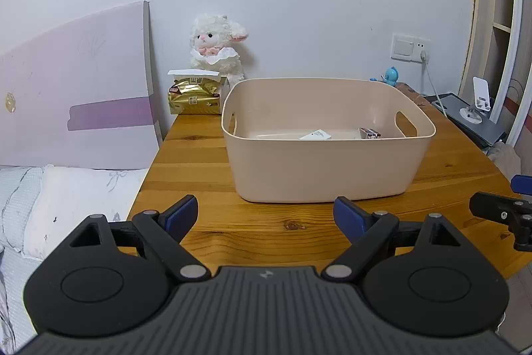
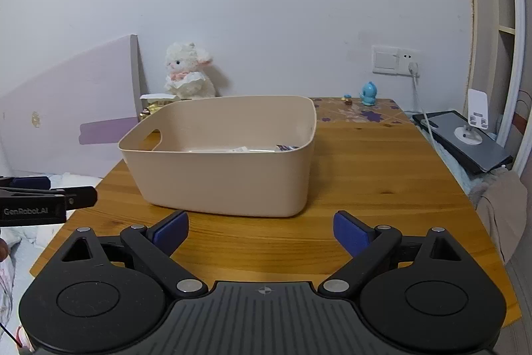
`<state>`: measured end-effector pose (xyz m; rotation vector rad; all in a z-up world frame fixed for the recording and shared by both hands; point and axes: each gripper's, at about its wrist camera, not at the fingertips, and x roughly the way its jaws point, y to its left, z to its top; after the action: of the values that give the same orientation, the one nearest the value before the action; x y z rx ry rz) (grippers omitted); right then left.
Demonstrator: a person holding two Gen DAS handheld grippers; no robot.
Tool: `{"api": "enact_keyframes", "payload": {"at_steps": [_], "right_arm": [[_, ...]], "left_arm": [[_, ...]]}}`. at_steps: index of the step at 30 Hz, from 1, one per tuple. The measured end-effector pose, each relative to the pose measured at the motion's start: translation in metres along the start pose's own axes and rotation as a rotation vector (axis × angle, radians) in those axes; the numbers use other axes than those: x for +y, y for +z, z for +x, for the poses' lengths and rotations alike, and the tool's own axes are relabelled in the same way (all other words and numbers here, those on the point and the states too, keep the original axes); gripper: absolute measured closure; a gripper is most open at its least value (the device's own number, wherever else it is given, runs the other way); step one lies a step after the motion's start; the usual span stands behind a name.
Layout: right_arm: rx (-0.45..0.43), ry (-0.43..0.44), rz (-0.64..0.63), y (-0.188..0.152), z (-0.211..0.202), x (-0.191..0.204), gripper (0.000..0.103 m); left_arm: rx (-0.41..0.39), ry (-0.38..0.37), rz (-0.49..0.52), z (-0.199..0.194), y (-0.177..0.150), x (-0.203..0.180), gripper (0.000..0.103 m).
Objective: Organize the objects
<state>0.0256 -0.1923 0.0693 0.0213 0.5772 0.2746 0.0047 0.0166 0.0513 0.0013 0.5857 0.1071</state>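
While your left gripper (image 1: pixel 266 215) hangs low over the near edge of the wooden table (image 1: pixel 199 162), its blue-padded fingers (image 1: pixel 181 213) stand wide apart with nothing between them. You look across warm, knotty planks with a glossy finish to a smooth beige plastic bin (image 1: pixel 326 168), rounded at the corners, with a cut-out handle in each end wall. Inside it lie a small white box (image 1: pixel 316 134) and a small dark carton (image 1: pixel 369 133), both flat on the floor of the bin toward its right end. Behind the bin, against the cracked white wall, sit a fluffy white plush lamb (image 1: pixel 216 47) and a crinkled gold foil pack (image 1: pixel 194 97). A lilac headboard (image 1: pixel 79 95) and a white pillow (image 1: pixel 76 205) fill your left.

From your right gripper (image 2: pixel 261 228), likewise spread wide and empty, the same bin (image 2: pixel 226 182) stands left of centre, just beyond the fingertips. You see only slivers of its contents over the rim. A blue figurine (image 2: pixel 368 93) stands at the far table edge on a purple-flowered mat (image 2: pixel 352 113), below a wall socket (image 2: pixel 395 59). A dark slab carrying a white phone stand (image 2: pixel 473 122) lies off to the right.
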Motion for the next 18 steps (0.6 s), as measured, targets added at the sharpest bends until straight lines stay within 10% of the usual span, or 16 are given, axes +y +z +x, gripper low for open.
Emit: {"api": "enact_keyframes", "payload": {"at_steps": [18], "right_arm": [[0.001, -0.024, -0.026, -0.006, -0.012, 0.003, 0.002]], "left_arm": [[0.031, 0.007, 0.041, -0.001, -0.017, 0.002, 0.014]]}}
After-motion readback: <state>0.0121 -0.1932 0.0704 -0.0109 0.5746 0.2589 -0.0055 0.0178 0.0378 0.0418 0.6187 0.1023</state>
